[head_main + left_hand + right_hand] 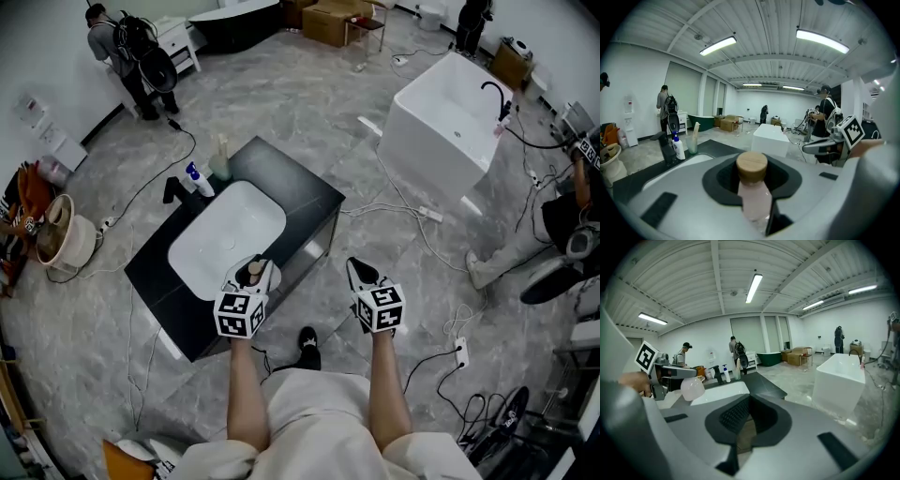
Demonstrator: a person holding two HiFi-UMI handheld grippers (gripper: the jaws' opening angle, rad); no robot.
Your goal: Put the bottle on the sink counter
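Black sink counter ahead; left gripper clamps pink bottle; right gripper jaws apart, empty.

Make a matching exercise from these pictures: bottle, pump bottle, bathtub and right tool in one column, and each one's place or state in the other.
1 bottle
2 pump bottle
3 bathtub
4 right tool

A on the floor, apart from the counter
B open, empty
C gripped in the left tool
D on the counter by the faucet

Pairs: 1-C, 2-D, 3-A, 4-B
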